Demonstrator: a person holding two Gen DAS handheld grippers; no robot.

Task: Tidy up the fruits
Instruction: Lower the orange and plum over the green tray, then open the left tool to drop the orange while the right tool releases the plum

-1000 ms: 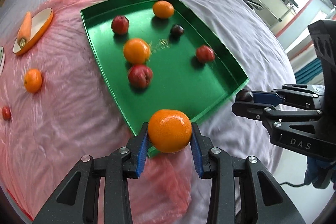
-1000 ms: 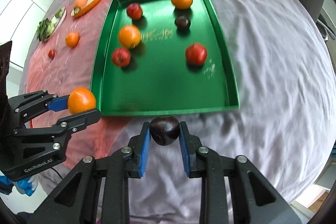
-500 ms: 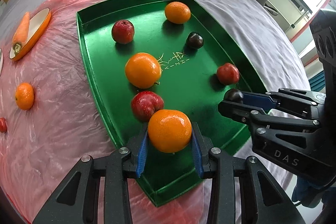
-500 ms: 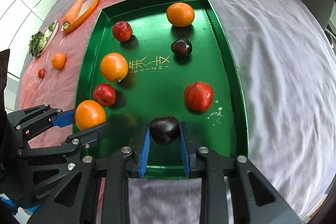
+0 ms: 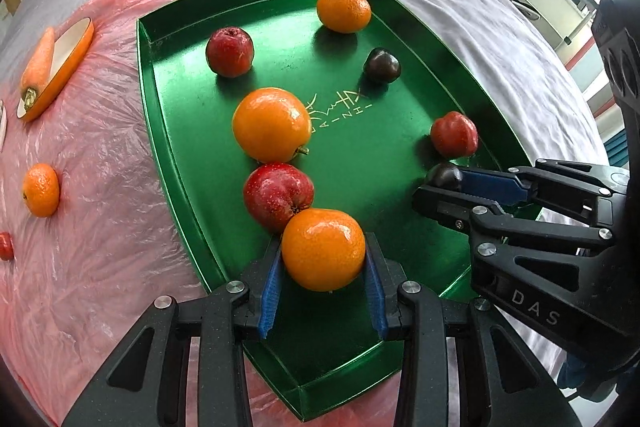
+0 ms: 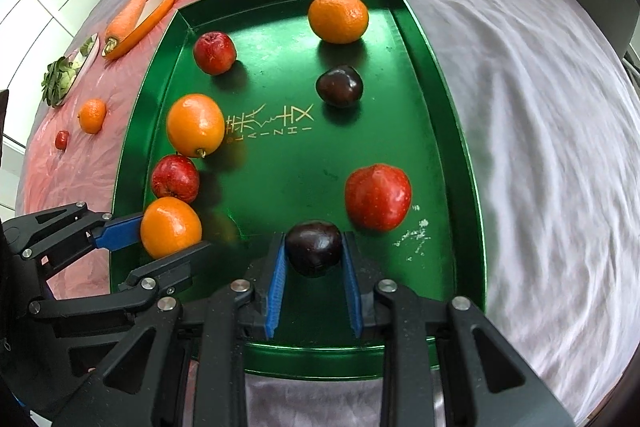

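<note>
Both grippers are built of black, speckled plastic linkages with cut-out openings. Silver round screws are set at the joints. Blue ribbed pads (image 5: pixel 273 291) are fitted inside the fingers of the left gripper (image 5: pixel 323 267) and the right gripper (image 6: pixel 314 259). White "DAS" lettering (image 5: pixel 535 307) is printed on the right gripper's side.

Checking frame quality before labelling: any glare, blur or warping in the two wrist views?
Left wrist: sharp, glare on the held orange, green tray edges bowed by fisheye, window blown out. Right wrist: held plum sharp, soft fruit shadows, white cloth smeared at right.
</note>
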